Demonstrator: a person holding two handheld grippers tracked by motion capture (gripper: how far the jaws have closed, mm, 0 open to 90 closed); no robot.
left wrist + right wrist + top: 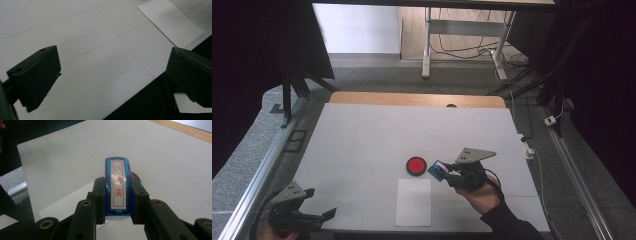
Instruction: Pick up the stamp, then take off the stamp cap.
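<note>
The right tongs (117, 195) pinch a blue stamp (117, 186) between their jaws, one pad on each long side, with the label of red characters facing the camera that rides on them. In the high view the same tongs (443, 174) hold the stamp (437, 170) off the table, just beside the red ink pad (416, 165), which lies a little past the stamp's tip. The sheet of paper (413, 202) lies on the table just below and to the near side of these tongs, close to the person's right hand (482, 195).

The left tongs (319, 216) sit at the near left corner of the table (362, 135), well apart from pad, paper and stamp. Their jaws are spread wide with nothing between them; through the gap the left gripper view shows bare table and a corner of the paper (170, 22) farther off.

As a judgement: the pick-up is done, since the stamp is gripped and clear of the table. Whether its face has been inked cannot be told, as the underside is hidden. What seems left is to press the stamp on the paper, whose surface looks blank as far as the high view shows, and then to set the stamp down. The left tongs have no part in hand yet; they might steady the sheet.
</note>
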